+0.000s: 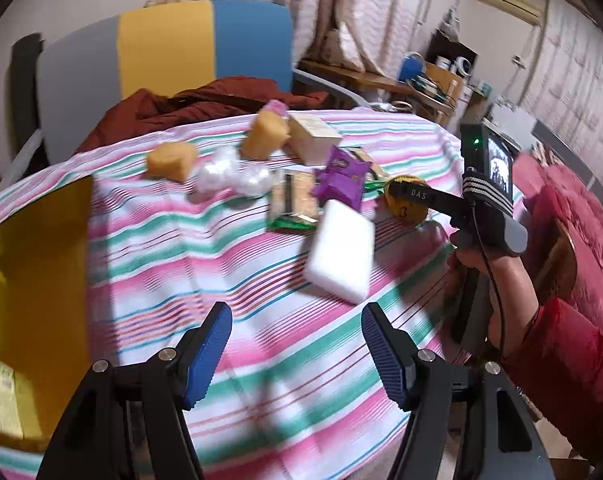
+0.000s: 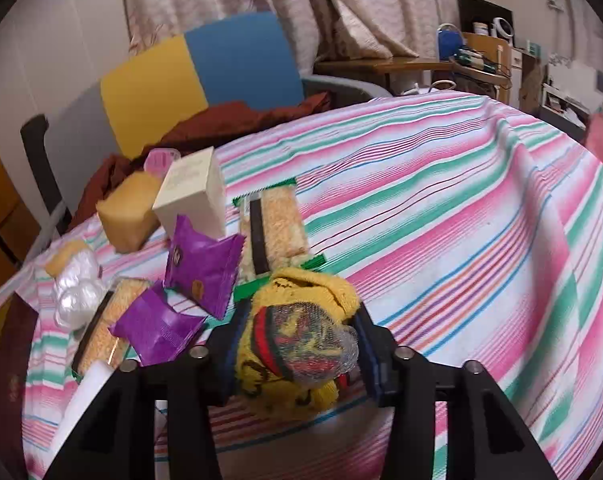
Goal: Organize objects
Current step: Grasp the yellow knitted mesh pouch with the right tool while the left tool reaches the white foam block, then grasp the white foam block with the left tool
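Observation:
My left gripper [image 1: 297, 344] is open and empty above the striped tablecloth [image 1: 229, 264], short of a white foam block [image 1: 339, 250]. My right gripper [image 2: 297, 344] is shut on a yellow knitted bundle in netting [image 2: 301, 336]; it also shows in the left wrist view [image 1: 405, 200]. Behind lie two purple snack packets [image 2: 201, 264], two cracker packs [image 2: 275, 220], a cream box [image 2: 193, 196], two yellow sponges [image 1: 172, 160], a clear plastic bundle [image 1: 231, 176] and a pink container [image 2: 161, 158].
A yellow box [image 1: 37, 280] stands open at the table's left edge with a pale green pack [image 1: 3, 396] inside. A chair with a red-brown jacket [image 1: 205, 100] stands behind the table. A red sofa [image 1: 581, 224] is at the right.

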Motion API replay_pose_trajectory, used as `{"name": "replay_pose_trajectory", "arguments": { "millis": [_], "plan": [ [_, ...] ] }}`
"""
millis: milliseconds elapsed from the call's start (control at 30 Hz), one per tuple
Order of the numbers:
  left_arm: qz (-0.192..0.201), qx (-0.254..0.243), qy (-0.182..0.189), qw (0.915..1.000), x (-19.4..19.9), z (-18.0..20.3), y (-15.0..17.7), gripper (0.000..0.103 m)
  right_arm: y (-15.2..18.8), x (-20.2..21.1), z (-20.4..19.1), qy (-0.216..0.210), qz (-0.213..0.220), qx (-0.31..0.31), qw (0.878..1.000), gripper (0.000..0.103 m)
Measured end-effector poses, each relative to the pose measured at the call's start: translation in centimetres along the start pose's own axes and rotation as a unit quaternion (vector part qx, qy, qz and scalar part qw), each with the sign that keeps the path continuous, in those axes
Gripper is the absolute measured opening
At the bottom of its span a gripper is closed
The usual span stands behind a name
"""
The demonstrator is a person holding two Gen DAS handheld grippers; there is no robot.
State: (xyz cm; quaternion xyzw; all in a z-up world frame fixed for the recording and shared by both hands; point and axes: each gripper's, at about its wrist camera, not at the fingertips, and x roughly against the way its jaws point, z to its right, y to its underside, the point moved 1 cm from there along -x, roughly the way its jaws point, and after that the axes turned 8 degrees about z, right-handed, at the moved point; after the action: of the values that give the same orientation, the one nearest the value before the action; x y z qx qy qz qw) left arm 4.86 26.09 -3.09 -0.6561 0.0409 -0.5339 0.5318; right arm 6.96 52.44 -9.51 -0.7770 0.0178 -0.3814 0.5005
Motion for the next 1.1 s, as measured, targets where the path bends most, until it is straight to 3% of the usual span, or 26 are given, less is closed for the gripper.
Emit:
{"name": "replay_pose_trajectory", "arguments": {
  "millis": [200,333,400,633,933,1100],
  "plan": [
    [-0.005,-0.063,0.017,0.9979,-3.5,2.8,-1.5,0.069,0.5,1.9,1.4,0.031,0.042,-0.030,0.998,0.044],
    [-0.007,-0.150,0.015,0.9886,-5.9,5.4,-2.1,0.069,0.3,1.3,1.7,0.032,0.038,-0.039,0.998,0.044],
    [-0.010,-0.168,0.027,0.9853,-6.8,6.1,-2.2,0.069,0.3,1.2,1.9,0.028,0.036,-0.044,0.998,0.044],
    [-0.025,-0.171,0.014,0.9849,-9.2,6.1,-1.6,0.069,0.5,0.7,2.0,0.026,0.032,-0.049,0.998,0.046],
    [-0.009,-0.161,-0.004,0.9869,-10.0,5.2,-0.9,0.069,0.5,0.5,2.1,0.025,0.030,-0.050,0.998,0.046],
    [0.014,-0.145,0.033,0.9888,-8.2,5.1,-1.2,0.069,0.6,0.4,2.2,0.023,0.029,-0.052,0.998,0.047]
  ]
}}
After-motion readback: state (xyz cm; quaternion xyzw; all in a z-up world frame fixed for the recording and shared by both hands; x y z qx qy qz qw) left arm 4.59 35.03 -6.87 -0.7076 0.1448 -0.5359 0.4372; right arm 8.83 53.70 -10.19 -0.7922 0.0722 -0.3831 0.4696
